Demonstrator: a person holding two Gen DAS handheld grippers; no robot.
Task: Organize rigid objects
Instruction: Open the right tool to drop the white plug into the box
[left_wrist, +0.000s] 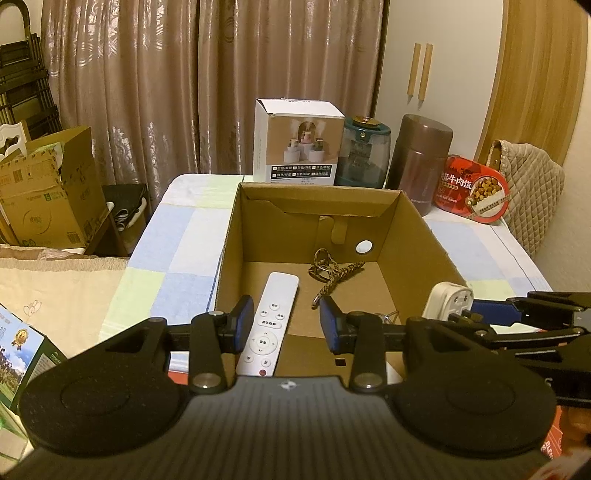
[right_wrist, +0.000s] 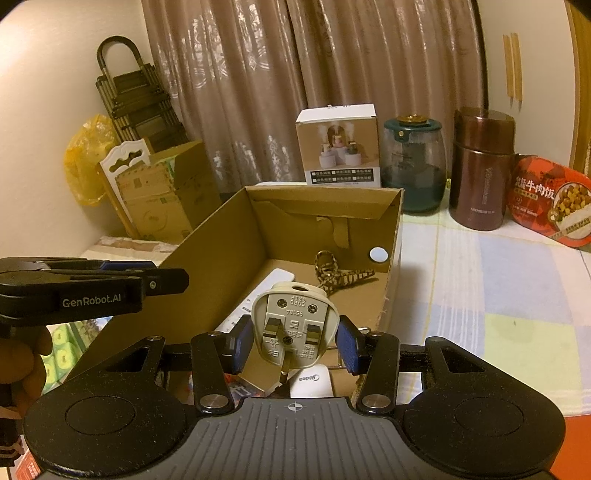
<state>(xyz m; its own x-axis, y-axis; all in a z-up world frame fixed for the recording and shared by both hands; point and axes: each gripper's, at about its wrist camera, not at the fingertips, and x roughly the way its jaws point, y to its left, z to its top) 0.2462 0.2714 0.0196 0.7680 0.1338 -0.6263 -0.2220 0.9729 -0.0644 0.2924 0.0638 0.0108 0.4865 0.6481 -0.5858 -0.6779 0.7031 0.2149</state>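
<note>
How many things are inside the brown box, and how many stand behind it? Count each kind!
Inside the cardboard box:
white remote: 1
braided cord: 1
Behind it:
white carton: 1
glass jar: 1
brown flask: 1
red food tub: 1
Total: 6

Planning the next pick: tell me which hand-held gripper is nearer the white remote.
Left. The left hand-held gripper hovers directly over the white remote; the right hand-held gripper, off to its right, holds a plug.

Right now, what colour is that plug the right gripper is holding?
Off-white, with brass-coloured pins; the plug shows best in the right wrist view.
</note>
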